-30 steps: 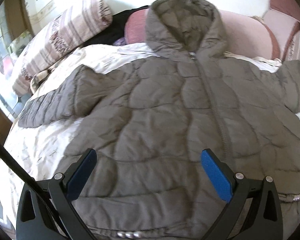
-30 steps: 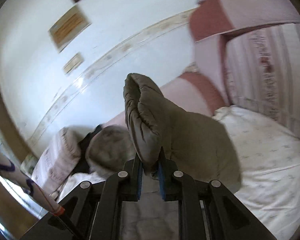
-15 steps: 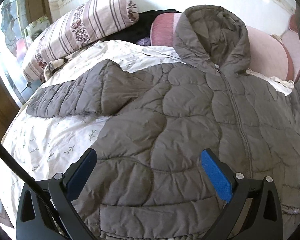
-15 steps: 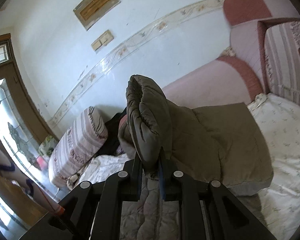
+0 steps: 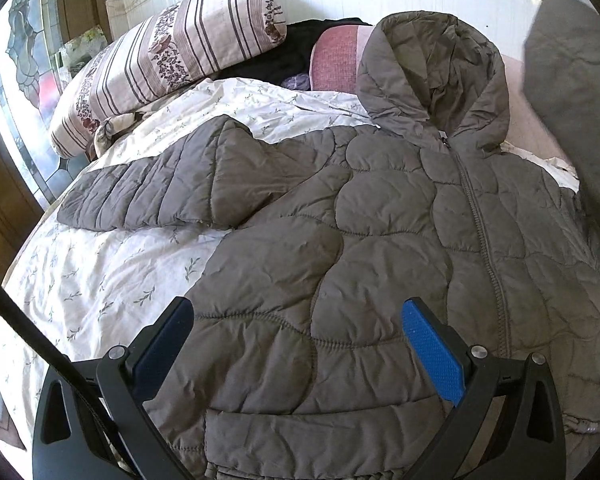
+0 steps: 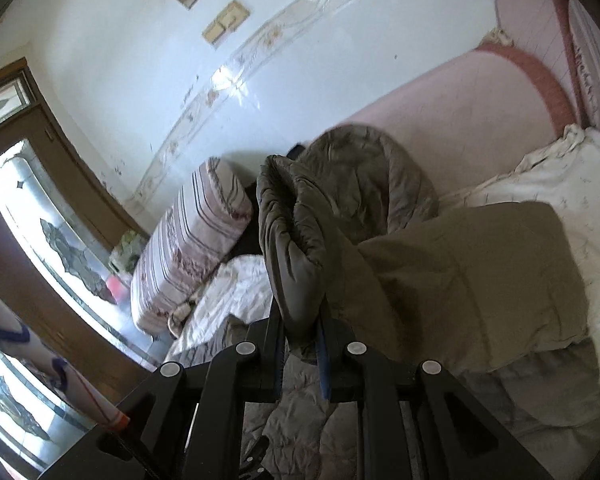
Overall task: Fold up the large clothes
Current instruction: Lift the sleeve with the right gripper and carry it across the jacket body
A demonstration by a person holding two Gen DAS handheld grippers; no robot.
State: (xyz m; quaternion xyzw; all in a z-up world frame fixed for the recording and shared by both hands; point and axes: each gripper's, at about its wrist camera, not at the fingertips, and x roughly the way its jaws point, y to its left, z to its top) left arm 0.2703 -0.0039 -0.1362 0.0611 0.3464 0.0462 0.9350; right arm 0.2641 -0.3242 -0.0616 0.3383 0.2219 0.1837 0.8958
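The grey quilted hooded jacket (image 5: 380, 240) lies front-up and zipped on the bed, its hood (image 5: 432, 76) propped against the pink headboard (image 6: 460, 120), so the folding looks barely begun. One sleeve (image 5: 172, 188) is spread flat out across the floral bedsheet (image 5: 100, 272), untouched. The other sleeve (image 6: 296, 248) is lifted off the bed, its cuff end pinched between the closed jaws of the right gripper (image 6: 302, 344); in the left wrist view it hangs as a dark grey mass at the upper right edge, above the jacket's shoulder. My guess is that this sleeve is being carried in over the chest as the first fold. Left to do, as I judge it: lay that sleeve down, bring the flat sleeve across, then fold hood and body. The left gripper (image 5: 300, 344) hovers above the lower front of the jacket with its jaws spread wide and nothing between them. Around the jacket, a striped bolster pillow (image 5: 168, 64) sits at the head of the bed beside a dark garment (image 5: 284, 60), with a stained-glass door (image 6: 60, 248) beyond. None of these sits on the jacket, though the hood resting up against the headboard may need pulling down first.
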